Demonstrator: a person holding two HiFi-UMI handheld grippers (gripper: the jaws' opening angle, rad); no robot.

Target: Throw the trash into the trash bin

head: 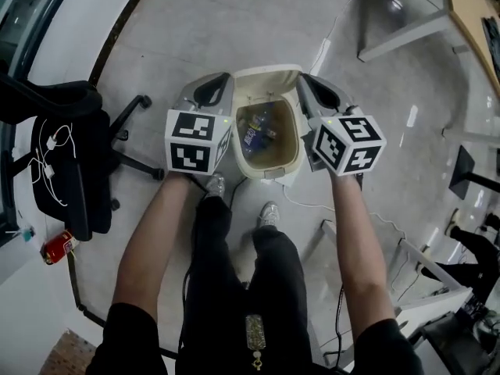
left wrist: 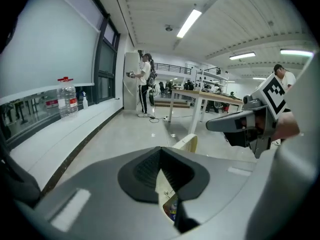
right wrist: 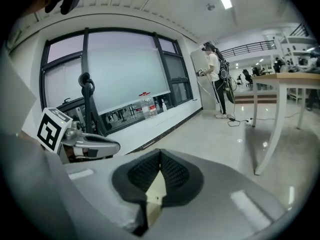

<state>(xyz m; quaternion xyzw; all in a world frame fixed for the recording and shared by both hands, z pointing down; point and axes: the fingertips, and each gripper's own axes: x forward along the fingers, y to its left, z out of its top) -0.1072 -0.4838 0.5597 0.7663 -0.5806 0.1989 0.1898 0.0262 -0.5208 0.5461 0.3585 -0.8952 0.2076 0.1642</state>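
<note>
Trash (head: 258,131) sits inside the open trash bin (head: 269,170) on the floor (head: 234,22). Left claw (head: 222,80) & right claw (head: 306,80) flank its rim, both pressed together w/ nothing held, so the drop looks done.

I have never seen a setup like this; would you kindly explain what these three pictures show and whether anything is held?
There is no robot: a person holds a two-jaw gripper in each hand; the patterned cubes belong to them. The downward picture comes from a camera on the person's head; the other two come from cameras riding on each gripper, looking along its jaws. The left gripper and right gripper hang above an open cream trash bin on the floor, with trash inside. Both grippers' jaws are together, holding nothing.
</note>
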